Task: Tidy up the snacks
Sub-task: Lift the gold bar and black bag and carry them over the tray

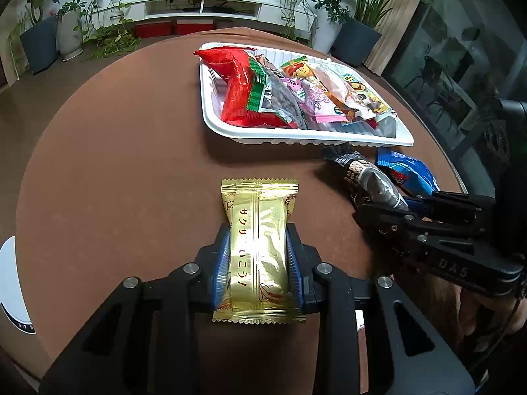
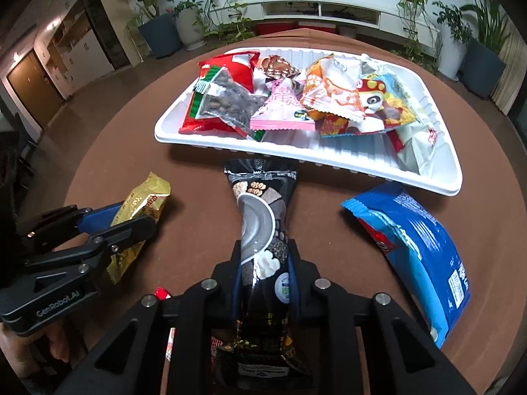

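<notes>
- You are clamping a gold packet (image 1: pixel 258 256) crosswise in your left gripper (image 1: pixel 258 263), the blue pads pressing in on both of its long sides.
- You are pinching a black packet (image 2: pixel 263 250) in your right gripper (image 2: pixel 263 279) in the same way, so neither claw is free.
- Both packets are sitting over the brown table (image 1: pixel 115 164), short of the white tray (image 1: pixel 210 125); whether they are lifted clear or resting on the cloth is hard to tell.
- The tray is lying at the far side of the table, and by my reading it is where the snacks are being gathered.
- It is already carrying a heap: a red bag (image 2: pixel 240 69), a clear bag of dark nuts (image 2: pixel 227 102), a pink packet (image 2: pixel 283 112), an orange and white packet (image 2: pixel 332 95) and a white packet (image 2: pixel 418 144) at the right end.
- I am counting roughly eight packets in there, but they are overlapping too much for an exact figure.
- Outside the tray you are dealing with at least three: the gold one, the black one and a blue bag (image 2: pixel 418 250) lying flat on the table, just beside the tray's near right corner.
- A red and white scrap (image 2: pixel 163 294) is peeking out under your right gripper; it may be a fourth, but too little is showing.
- So I am judging the job as well past halfway, with two packets in hand needing to go in and the blue bag waiting.
</notes>
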Motion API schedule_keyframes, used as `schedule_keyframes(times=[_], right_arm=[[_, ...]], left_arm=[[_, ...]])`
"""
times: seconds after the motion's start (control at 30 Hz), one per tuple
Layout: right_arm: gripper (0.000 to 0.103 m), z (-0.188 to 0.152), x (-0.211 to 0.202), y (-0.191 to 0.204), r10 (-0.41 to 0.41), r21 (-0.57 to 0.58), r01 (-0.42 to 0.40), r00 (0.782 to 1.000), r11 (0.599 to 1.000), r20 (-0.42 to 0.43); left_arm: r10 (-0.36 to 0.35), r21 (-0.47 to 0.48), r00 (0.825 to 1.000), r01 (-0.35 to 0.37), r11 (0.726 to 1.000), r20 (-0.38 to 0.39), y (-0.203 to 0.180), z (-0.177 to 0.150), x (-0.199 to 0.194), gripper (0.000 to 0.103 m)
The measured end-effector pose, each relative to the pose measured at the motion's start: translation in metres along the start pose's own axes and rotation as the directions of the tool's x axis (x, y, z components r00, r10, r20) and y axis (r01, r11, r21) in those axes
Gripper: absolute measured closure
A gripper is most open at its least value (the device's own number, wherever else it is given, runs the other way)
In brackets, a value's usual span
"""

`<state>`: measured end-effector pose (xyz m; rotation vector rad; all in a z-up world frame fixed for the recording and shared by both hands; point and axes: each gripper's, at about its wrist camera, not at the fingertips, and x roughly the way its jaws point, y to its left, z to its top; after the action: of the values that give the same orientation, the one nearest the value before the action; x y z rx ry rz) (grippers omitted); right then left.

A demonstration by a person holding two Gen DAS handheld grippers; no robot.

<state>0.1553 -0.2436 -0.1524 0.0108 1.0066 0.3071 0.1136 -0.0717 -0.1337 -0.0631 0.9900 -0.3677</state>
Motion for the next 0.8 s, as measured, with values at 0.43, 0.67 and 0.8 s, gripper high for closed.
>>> schedule_keyframes(times=[0.43,0.67,0.8], right_arm=[[0.082,-0.015,-0.030,-0.020,0.066,0.075,-0.074,0.993,0.994,0.095],[0.082,-0.018,-0.059,-0.044,0.096,0.140,-0.118,0.983,0.983,0.154],[0.082,-0.016,-0.071,-0.065,0.089,0.185,-0.123,0.979,0.975,0.184]], left_arm=[[-0.026,0.000,0.999,0.026,1.000,0.020,-0.001,0.001,-0.003,0.074],[-0.063,-0.022,0.997,0.064,0.998,0.039,-0.002,0.004,-0.010,0.074],[-0.069,-0.018,0.996,0.070,0.997,0.049,-0.006,0.008,-0.014,0.074]])
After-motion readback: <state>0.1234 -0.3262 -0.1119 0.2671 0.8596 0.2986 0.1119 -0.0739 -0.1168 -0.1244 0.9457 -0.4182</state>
